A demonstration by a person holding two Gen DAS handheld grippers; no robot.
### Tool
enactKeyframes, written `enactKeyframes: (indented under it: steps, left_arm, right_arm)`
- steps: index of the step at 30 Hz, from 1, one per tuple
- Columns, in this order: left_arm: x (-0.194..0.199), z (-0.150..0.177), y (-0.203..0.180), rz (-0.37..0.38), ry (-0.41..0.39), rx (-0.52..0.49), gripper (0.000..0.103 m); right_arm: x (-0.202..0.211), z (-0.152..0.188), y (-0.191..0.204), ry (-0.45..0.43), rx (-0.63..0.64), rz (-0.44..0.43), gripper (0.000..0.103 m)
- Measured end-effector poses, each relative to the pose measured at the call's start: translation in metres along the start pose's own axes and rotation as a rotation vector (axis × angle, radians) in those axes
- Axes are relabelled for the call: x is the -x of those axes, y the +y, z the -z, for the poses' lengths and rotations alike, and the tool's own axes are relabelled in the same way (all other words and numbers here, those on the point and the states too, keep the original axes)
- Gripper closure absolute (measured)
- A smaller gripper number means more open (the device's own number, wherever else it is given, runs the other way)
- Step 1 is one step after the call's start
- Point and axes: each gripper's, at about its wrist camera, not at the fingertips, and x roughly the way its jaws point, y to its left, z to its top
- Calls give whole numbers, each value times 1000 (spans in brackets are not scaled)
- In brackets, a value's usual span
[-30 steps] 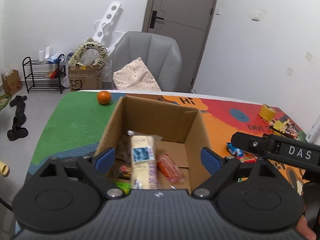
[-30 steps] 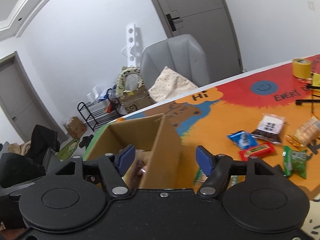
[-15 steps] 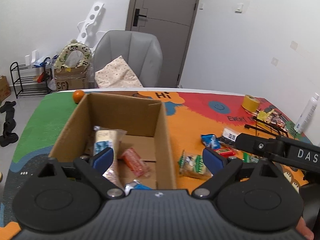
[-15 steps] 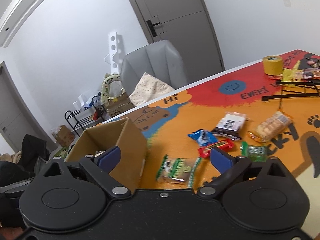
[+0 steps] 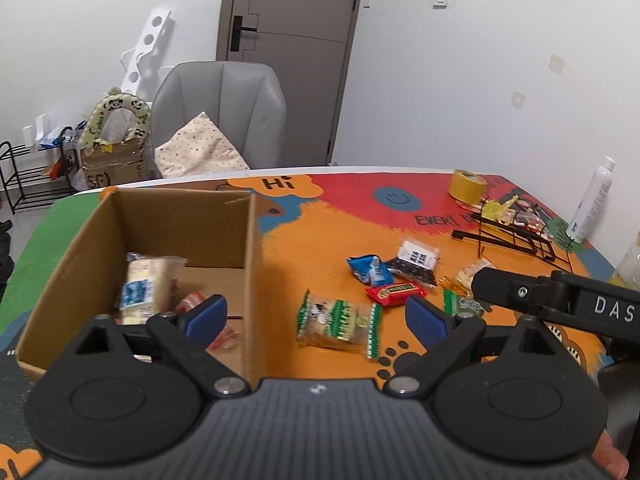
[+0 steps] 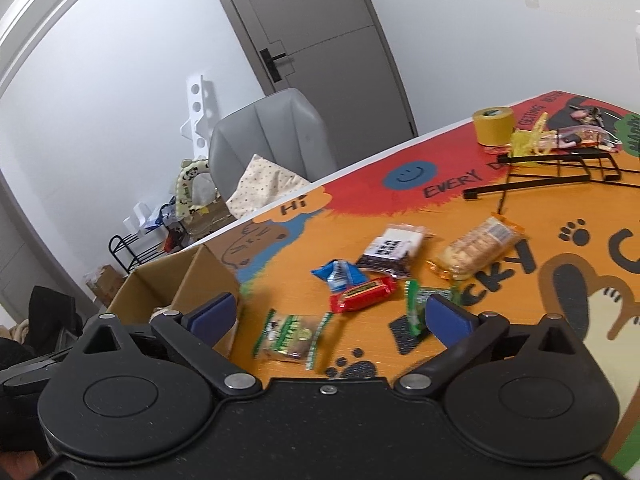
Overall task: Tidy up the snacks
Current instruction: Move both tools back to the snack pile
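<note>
An open cardboard box [image 5: 176,224] stands at the table's left and holds a pale cracker packet [image 5: 140,288] and a red-orange packet [image 5: 192,304]. To its right, loose snacks lie on the orange mat: a green-edged packet [image 5: 340,320] [image 6: 290,336], a red bar [image 5: 396,291] [image 6: 362,294], a blue packet [image 5: 368,270], a dark packet with a white label [image 6: 390,250], a long cracker packet [image 6: 476,246] and a small green packet [image 6: 420,306]. My left gripper [image 5: 315,318] hovers open over the box's right wall and the green-edged packet. My right gripper [image 6: 332,317] is wide open above the snacks, holding nothing.
A yellow tape roll [image 5: 466,186], a black wire rack [image 5: 512,236] with packets behind it, and a white spray bottle [image 5: 592,200] occupy the far right. A grey chair [image 5: 220,112] stands behind the table. The right tool's black housing [image 5: 560,302] crosses the left view's right side.
Both views have swung right, away from the box interior and onto the loose snacks. The right gripper's jaws have spread wider. The orange has left the left view.
</note>
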Motion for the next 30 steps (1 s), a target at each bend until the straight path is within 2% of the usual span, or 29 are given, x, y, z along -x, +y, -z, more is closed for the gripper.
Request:
enactKeyframes:
  steps: [12, 14, 18, 26, 30]
  left_arm:
    - [-15, 3, -26, 28, 4, -29, 8]
    - [-19, 4, -28, 33, 5, -29, 8]
    - [-27, 5, -35, 40, 8, -35, 8]
    - [-50, 10, -45, 67, 45, -44, 10]
    - [-62, 12, -47, 61, 61, -50, 10]
  right_arm:
    - [-3, 0, -35, 3, -46, 22, 3]
    - [-5, 0, -41, 12, -58, 23, 8]
    - [-11, 1, -50, 22, -78, 31, 10]
    - [-30, 6, -61, 68, -88, 26, 33]
    - [-40, 9, -71, 90, -109, 36, 34]
